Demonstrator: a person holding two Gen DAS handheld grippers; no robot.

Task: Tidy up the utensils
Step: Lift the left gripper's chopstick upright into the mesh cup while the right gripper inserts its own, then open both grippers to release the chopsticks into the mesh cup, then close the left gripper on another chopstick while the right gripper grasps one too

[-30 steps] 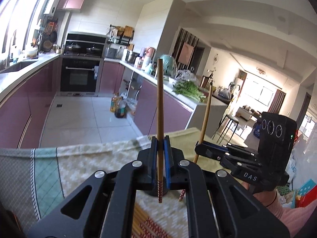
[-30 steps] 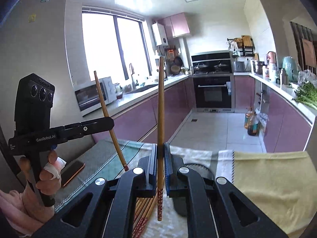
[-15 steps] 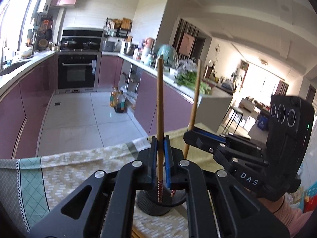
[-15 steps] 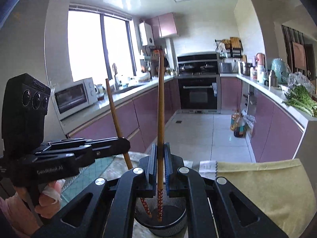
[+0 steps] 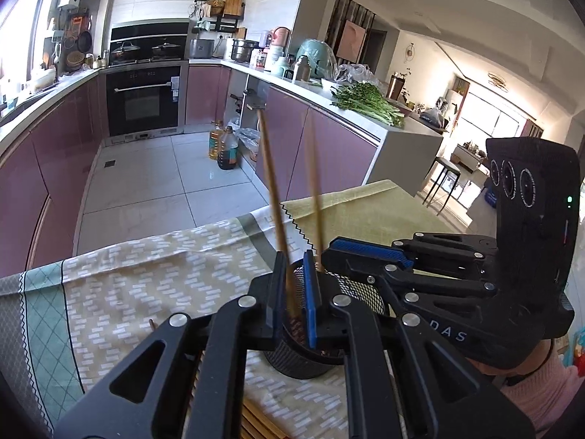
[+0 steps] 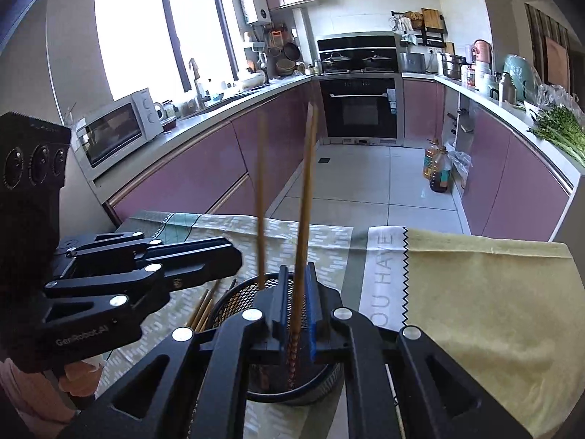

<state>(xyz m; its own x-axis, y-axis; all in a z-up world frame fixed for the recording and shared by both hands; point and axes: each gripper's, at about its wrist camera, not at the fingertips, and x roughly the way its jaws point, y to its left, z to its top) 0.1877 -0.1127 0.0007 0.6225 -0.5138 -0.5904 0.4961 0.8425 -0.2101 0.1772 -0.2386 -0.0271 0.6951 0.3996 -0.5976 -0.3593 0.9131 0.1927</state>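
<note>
**Both chopsticks loose over the mesh cup**

Left claw [image 5: 294, 256]: jaws have just been opening a crack. Its chopstick [image 5: 272, 190] sits between the pads with a gap on either side and is not pinched. The stick leans left at the top and is motion-blurred. Its patterned lower end is inside the black mesh cup [image 5: 292, 358].

Right claw [image 6: 297, 269]: same story. Jaws have just been opening, slightly apart, pads off the stick. Its chopstick [image 6: 305, 197] stands between them, tilted right at the top. The red-patterned tip is well down inside the cup, and I can't tell if it touches the bottom.

Geometry: both claws meet over the cup from opposite sides, tips close together at the rim. Each camera sees the other claw coming in side-on, with the other stick blurred just beside its own. The two sticks are near each other, fanning apart towards the top.

Cup is upright on the patterned cloth [image 5: 146, 274], close to the seam with the yellow cloth [image 6: 475, 292].

More chopsticks [image 6: 203, 309] lie flat on the patterned cloth just beside the cup, under the left claw. In the left view a few more ends show at the bottom edge.

A pink sleeve [image 5: 541, 395] shows behind the right tool.
</note>
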